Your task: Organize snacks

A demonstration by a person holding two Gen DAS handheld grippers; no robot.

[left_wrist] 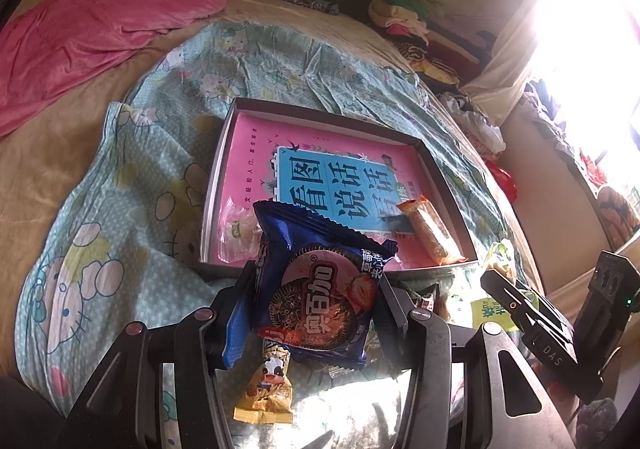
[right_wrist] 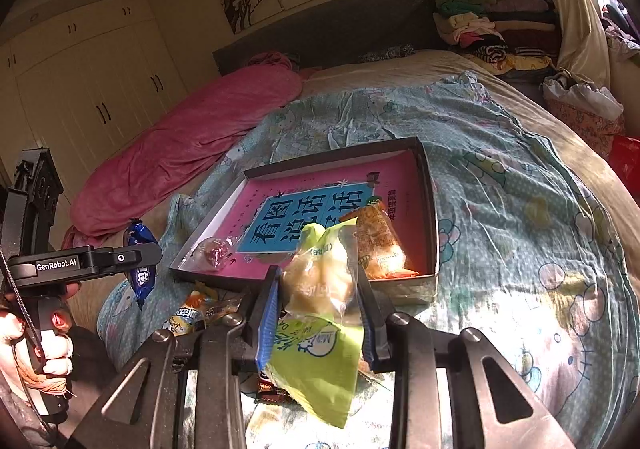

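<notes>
My left gripper [left_wrist: 320,281] is shut on a blue cookie pack [left_wrist: 316,249], held upright just in front of the tray [left_wrist: 218,177]. The tray is a shallow dark box with a pink and blue book lying in it. On the book rest a clear-wrapped sweet [left_wrist: 236,225] and an orange snack bar [left_wrist: 432,233]. My right gripper [right_wrist: 318,281] is shut on a yellow-green pastry packet [right_wrist: 320,361], at the tray's [right_wrist: 431,209] near edge. The orange bar [right_wrist: 380,245] lies just beyond it.
A yellow cow-print sweet [left_wrist: 266,385] and other loose snacks [right_wrist: 192,313] lie on the cartoon-print bedspread [right_wrist: 520,209] before the tray. A pink blanket [right_wrist: 180,153] sits far left, piled clothes [right_wrist: 480,29] far right. A person's hand [right_wrist: 52,345] holds the left gripper's handle.
</notes>
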